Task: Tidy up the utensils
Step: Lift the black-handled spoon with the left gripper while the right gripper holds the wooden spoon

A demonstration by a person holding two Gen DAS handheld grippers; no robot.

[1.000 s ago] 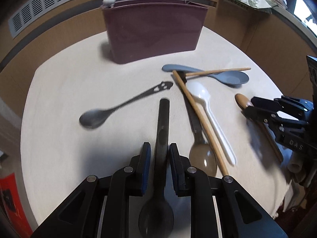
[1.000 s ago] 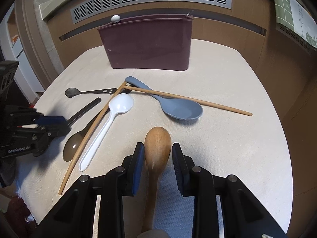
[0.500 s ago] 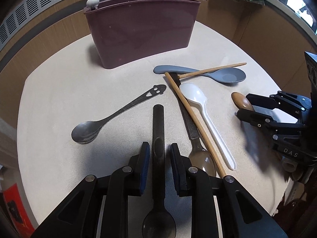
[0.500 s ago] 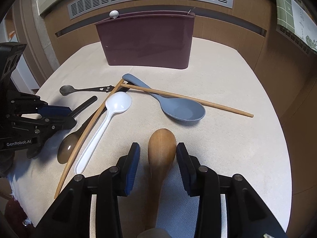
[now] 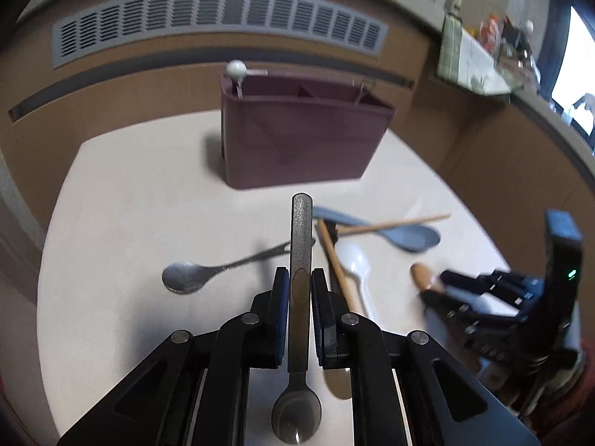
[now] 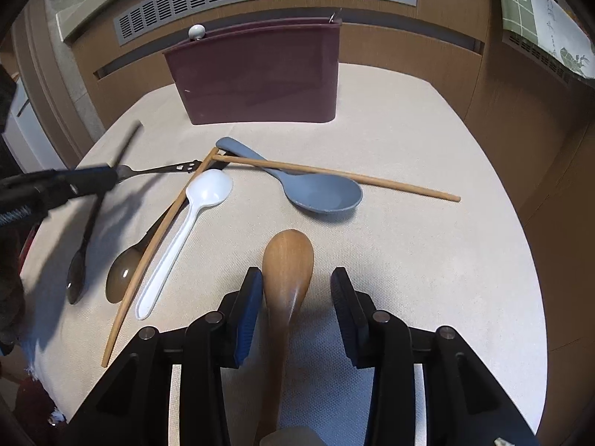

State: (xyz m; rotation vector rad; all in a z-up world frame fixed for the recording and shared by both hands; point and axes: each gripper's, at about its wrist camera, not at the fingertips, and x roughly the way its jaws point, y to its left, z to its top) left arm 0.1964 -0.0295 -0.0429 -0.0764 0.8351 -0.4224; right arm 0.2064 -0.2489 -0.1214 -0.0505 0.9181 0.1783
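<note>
Left gripper clamps its blue pads on the handle of a dark metal spoon, the jaws having just drawn in on it, and the spoon rides clear of the cloth with its bowl hanging back toward the camera and its handle tip aimed at twelve o'clock, toward the maroon utensil holder. Right gripper stands with jaws wide apart, having just been opening, around the wooden spoon, which lies flat on the table; the left pad looks to be at or very near the bowl's edge, the right pad well clear, so nothing is gripped there. By the look of it the job is barely begun: only one white-knobbed utensil pokes from the holder's left end, while most pieces lie loose. In the right wrist view, a blue-grey serving spoon rests at one o'clock of the wooden spoon with a chopstick laid across it; a white plastic spoon lies at ten o'clock, a second chopstick beside it crossing a translucent brown spoon, and a black spoon with a cut-out handle sits farther out at eleven. Left to do, apparently: carrying the lifted spoon to the holder, then the seven others.
</note>
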